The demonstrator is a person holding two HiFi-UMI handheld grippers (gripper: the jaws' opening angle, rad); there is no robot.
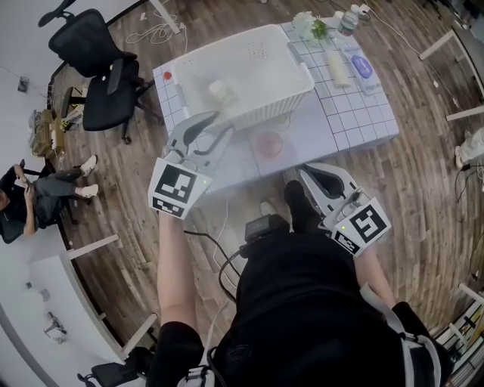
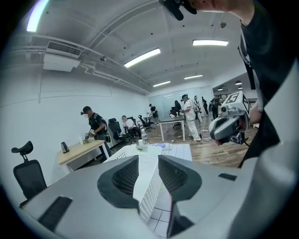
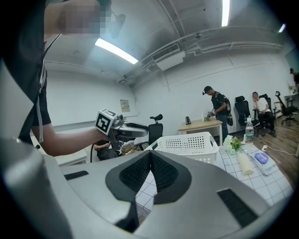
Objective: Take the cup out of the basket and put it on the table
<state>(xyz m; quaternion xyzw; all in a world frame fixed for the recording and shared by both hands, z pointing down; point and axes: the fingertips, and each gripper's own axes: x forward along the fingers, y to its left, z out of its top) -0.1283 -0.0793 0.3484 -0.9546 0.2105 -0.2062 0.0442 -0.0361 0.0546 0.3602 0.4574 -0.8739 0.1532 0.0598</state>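
Table (image 1: 355, 113): pink cup (image 1: 270, 143) upright, mouth up

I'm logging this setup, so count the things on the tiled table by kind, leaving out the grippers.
Basket: 1
Cup, in the basket: 1
Pink dish: 1
Bottle: 1
Flowers: 1
Cream roll: 1
Blue pack: 1
Small red thing: 1
Total: 8 that I can make out

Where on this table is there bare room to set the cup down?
Bare tiles at the near right corner of the table, bordered by the basket, the pink round item and the cream roll. The far right end is crowded: that roll, blue packet, flowers, bottle.
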